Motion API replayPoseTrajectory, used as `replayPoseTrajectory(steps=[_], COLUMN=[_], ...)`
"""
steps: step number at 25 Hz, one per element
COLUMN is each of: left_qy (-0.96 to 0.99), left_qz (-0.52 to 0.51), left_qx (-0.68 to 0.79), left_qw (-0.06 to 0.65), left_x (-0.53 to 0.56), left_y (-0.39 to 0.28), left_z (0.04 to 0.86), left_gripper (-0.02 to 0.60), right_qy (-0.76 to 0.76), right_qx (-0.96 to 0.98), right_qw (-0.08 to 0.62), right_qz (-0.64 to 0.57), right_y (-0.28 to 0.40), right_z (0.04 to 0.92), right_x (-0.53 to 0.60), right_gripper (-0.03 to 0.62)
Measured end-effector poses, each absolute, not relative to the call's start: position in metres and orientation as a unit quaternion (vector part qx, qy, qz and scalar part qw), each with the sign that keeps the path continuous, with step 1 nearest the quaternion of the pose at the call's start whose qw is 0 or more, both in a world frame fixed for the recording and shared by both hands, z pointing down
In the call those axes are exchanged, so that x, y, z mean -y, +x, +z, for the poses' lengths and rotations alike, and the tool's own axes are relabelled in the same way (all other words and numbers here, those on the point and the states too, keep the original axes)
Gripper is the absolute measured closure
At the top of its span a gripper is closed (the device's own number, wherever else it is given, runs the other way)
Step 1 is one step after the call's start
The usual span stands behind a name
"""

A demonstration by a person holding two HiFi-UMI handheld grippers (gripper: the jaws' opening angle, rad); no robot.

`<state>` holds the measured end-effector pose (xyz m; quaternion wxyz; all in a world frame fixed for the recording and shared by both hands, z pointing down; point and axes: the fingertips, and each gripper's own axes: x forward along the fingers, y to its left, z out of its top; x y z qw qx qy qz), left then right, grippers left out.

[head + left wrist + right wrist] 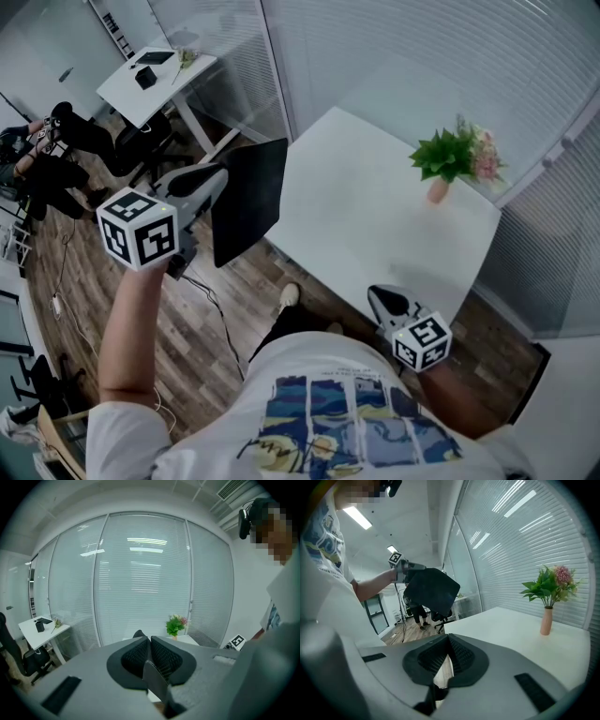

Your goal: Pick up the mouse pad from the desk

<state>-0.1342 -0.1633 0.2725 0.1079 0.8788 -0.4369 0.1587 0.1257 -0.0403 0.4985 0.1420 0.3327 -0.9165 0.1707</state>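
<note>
Desk (375,216) white, plant (450,157) at far corner. Left gripper (214,187) was clamped on pad (248,197), held up beside desk's left edge, seemingly clear. Right gripper (389,302) pinched together, empty. Pick-up looked all but done; next called for steady grip.

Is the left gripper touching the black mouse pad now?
Touching. The left gripper view shows the left gripper shut on the mouse pad, with its thin edge pinched between the jaws.

Left hand-held gripper (221,179) high, clamping mouse pad (249,199); right hand-held gripper (378,295) low, closed.
</note>
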Motion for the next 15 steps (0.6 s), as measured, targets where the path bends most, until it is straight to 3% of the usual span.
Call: replayPoseTrajectory(steps=[15], left_qy=[0.886], left_qz=[0.160], left_qx=[0.423], left_qw=[0.103], left_x=[0.1601], left_y=[-0.1238], left_z=[0.2684], left_gripper=[0.557], right_qy=[0.334], right_qx=[0.915], right_qw=[0.146], right_qz=[0.171], right_y=[0.1231], right_z=[0.4946], right_x=[0.0382], right_gripper=[0.594])
